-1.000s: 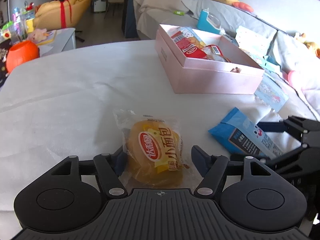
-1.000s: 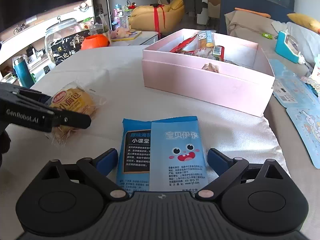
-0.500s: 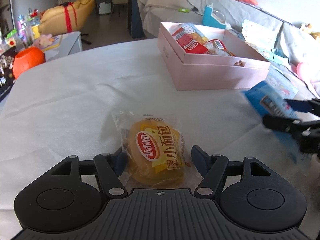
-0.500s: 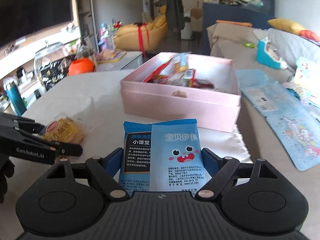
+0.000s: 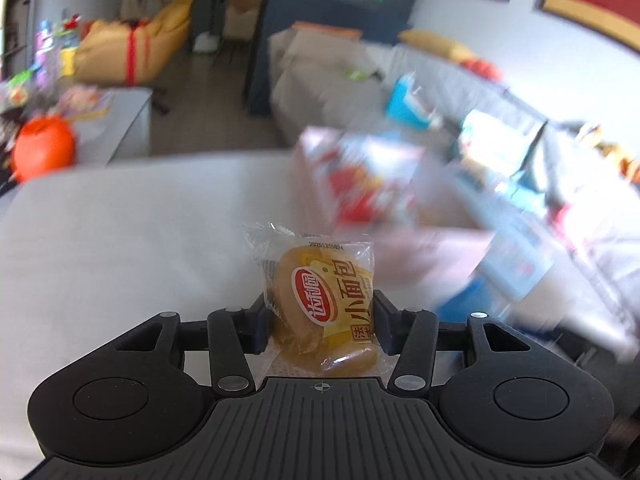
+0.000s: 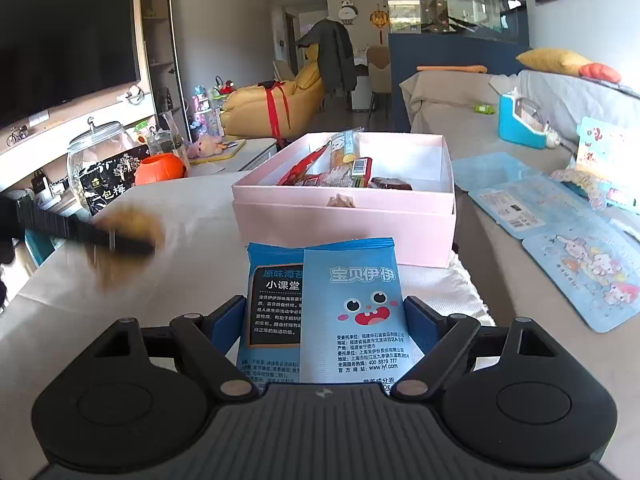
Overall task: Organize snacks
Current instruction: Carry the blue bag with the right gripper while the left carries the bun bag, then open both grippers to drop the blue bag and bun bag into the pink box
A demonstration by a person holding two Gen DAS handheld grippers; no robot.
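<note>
My left gripper [image 5: 320,322] is shut on a yellow wrapped bun [image 5: 324,300] and holds it above the white table; the same bun shows blurred at the left of the right wrist view [image 6: 128,236]. My right gripper [image 6: 326,322] is shut on a blue snack packet [image 6: 332,312] and holds it up in front of the pink box [image 6: 344,216]. The box is open and holds several snacks. In the left wrist view the box [image 5: 360,184] is blurred, ahead and to the right.
An orange pumpkin pot [image 6: 158,168] and a glass jar [image 6: 100,168] stand at the table's far left edge. Blue packets and cards [image 6: 560,236] lie on the sofa to the right. The white table [image 6: 180,280] stretches between the grippers.
Both grippers have closed on their snacks and lifted them off the table. The left gripper is moving fast, blurring its view.
</note>
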